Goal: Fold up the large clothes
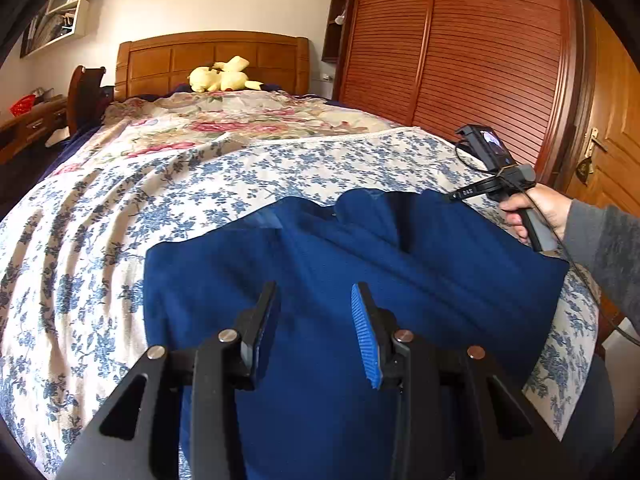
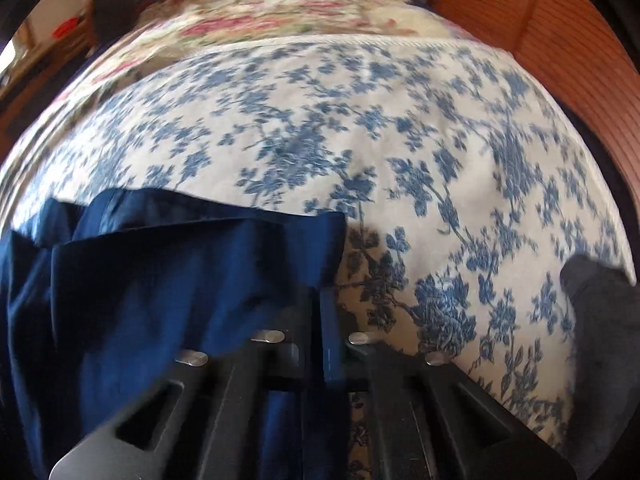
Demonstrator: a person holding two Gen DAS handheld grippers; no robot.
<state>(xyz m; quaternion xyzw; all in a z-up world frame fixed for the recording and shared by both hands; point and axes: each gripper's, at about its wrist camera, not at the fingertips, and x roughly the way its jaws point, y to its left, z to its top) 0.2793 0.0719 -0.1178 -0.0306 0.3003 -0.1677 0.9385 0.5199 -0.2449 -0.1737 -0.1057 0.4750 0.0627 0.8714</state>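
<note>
Blue garment (image 1: 320, 264) spread on the floral bedspread (image 1: 100, 216).
Left gripper (image 1: 314, 300) hovers over it, jaws apart and empty; right gripper (image 2: 316, 320), off to the right, is pinched tight on the garment's edge.

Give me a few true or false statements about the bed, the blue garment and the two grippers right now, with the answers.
1. The left gripper is open above the blue garment. True.
2. The right gripper is open and holds nothing. False: it is shut on the garment's edge.
3. A yellow plush toy lies by the headboard. True.
4. The garment lies on a plain white sheet. False: the sheet has a blue floral print.
5. The wardrobe doors stand open. False: they are shut.
</note>
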